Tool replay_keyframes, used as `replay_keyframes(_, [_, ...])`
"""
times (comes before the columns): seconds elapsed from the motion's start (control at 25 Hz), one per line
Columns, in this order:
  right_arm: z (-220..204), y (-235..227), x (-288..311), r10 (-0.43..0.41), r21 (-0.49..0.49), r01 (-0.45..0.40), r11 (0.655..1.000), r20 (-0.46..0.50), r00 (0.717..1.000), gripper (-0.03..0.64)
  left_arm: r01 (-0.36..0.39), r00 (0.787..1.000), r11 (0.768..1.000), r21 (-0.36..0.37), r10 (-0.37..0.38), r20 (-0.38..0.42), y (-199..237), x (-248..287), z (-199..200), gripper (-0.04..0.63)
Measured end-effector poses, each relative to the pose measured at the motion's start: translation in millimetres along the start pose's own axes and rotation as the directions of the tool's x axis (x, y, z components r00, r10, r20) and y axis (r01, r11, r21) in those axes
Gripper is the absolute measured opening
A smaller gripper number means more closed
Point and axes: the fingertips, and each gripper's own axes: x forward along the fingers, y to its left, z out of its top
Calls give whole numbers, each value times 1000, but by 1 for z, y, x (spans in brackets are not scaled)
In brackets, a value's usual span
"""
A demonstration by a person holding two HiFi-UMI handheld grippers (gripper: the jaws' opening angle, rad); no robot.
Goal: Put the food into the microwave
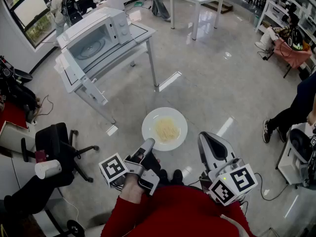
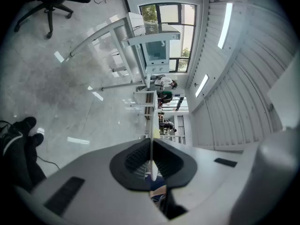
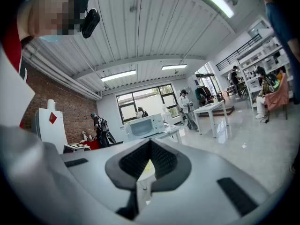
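Pasta (image 1: 167,130) lies heaped on a round white plate (image 1: 178,118), carried above the floor and well apart from the microwave (image 1: 96,37) on its table (image 1: 144,32). In the head view the left gripper (image 1: 148,143) is clamped on the plate's near rim, and the right gripper (image 1: 206,138) rides just beside the plate without touching it. The plate sits level with the food upward; being round, it has no long axis. The step in hand looks like the carry toward the oven.

The left gripper view shows the plate (image 2: 152,163) edge-on, a thin white line pinched between the dark pads.

The right gripper view shows its jaws brought together, holding nothing, and aimed at the microwave (image 3: 143,125), whose door appears closed. The next move probably calls for closing the distance while keeping the plate flat, then using the free right gripper on the door.
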Motion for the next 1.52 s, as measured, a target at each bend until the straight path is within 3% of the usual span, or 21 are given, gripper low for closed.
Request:
replay_keyframes(0.6, [-3,-2,12,2,27,-2,1000,-5,1000,14,4,1000,1000,0,-4,-5,-3,7,10,21])
replay_keyframes(1.12, [-14,3,48,-42,51,44,998,-49,998,14,14,1000,999,33,-14,6,-8,17,54,21])
replay_keyframes(1.36, [-19,-2,65,-48,46,52,998,-78,996,14,-37,999,998,58,36,25,1,22,74,21])
replay_keyframes(1.52, [-13,-12,83,-34,32,37,999,-82,996,14,11,999,1000,17,-12,51,-7,39,84,21])
